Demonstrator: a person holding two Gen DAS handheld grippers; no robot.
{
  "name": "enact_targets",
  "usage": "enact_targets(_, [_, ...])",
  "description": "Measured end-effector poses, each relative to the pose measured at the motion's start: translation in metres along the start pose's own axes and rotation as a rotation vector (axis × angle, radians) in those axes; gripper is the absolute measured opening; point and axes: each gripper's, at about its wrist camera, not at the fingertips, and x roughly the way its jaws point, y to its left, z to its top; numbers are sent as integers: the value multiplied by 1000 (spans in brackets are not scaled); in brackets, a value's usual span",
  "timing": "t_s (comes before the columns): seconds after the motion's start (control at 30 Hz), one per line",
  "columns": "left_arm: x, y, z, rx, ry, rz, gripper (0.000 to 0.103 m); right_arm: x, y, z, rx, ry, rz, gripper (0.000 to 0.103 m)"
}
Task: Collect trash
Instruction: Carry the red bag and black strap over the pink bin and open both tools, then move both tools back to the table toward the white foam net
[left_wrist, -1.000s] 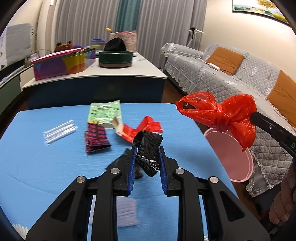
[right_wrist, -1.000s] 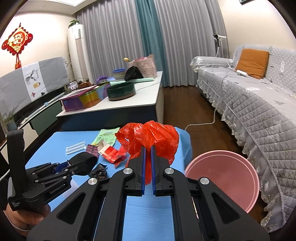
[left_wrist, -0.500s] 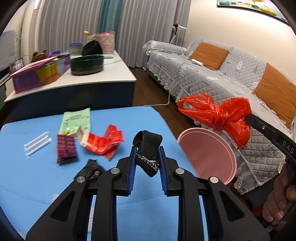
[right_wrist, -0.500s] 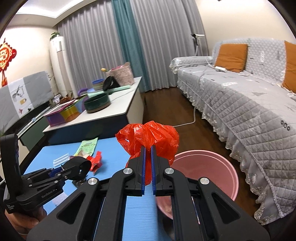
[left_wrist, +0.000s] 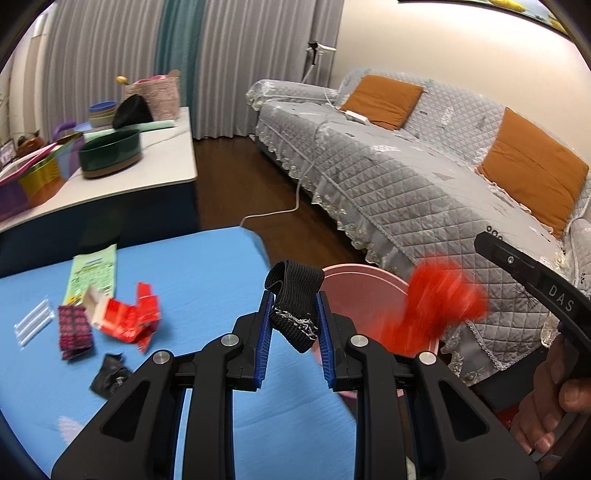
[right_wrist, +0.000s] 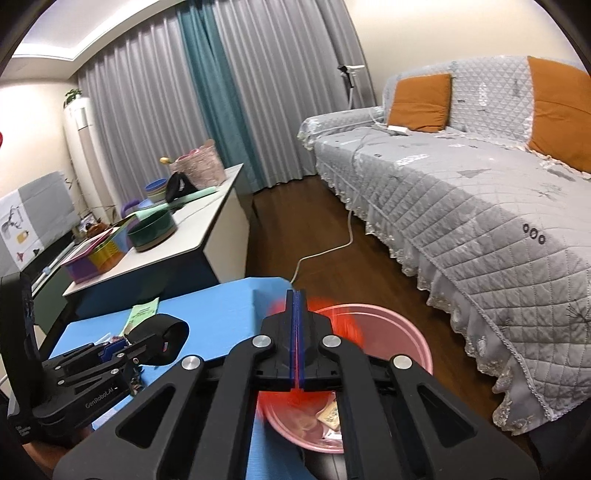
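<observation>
Trash is split three ways around the pink bin (right_wrist: 413, 343), which stands on the floor just off the blue table's (left_wrist: 207, 266) corner. Inside the bin some scraps already lie at the bottom, among them a small tan packet (right_wrist: 330, 413). Over the bin's mouth a red plastic bag (left_wrist: 439, 306) shows as a motion-blurred smear; from the right wrist view it is a red blur (right_wrist: 347, 325) behind and below the fingers. The right gripper (right_wrist: 295, 295) has its jaws pressed together with no visible gap, and whether a corner of the bag is pinched between them I cannot tell, since the blur hides the contact. The left gripper (left_wrist: 293, 321), beside the bin over the table's edge, is partly closed on a black elastic band (left_wrist: 295, 295) that stands up between its blue pads, not yet over the bin.

Further from the bin, on the table, several pieces remain: a torn red carton (left_wrist: 125, 314), a dark pink-printed packet (left_wrist: 74, 328), a crumpled black wrapper (left_wrist: 109, 376), a green sachet (left_wrist: 92, 273) and clear plastic straws (left_wrist: 33, 321).

My judgement: the job is somewhere short of halfway, with the bag going in or about to, the band next, and five table items left to pick up
</observation>
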Motion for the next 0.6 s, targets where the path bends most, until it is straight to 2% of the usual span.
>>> enact_targets(0.2, [23,-20,6,18,31,-35,23,17,-25,-1,54,43,-35,0])
enact_targets(0.27, [32,-28,7,25,56,-58,26,22,-31,-1,77,58,-57,8])
enact_targets(0.3, [37,-31,7,27,71,-69,34,24,-35,-1,89,67,-63,17])
enact_targets(0.33, [41,-35,7,28,80,-75,40,24,-38,-1,103,66,-75,50])
enact_targets(0.37, [44,-37,7,29,85,-78,49,22,-40,-1,114,48,-84,66])
enact_targets(0.6, [48,-37,6,22,82,-67,49,20,-41,2,126,31,-87,66])
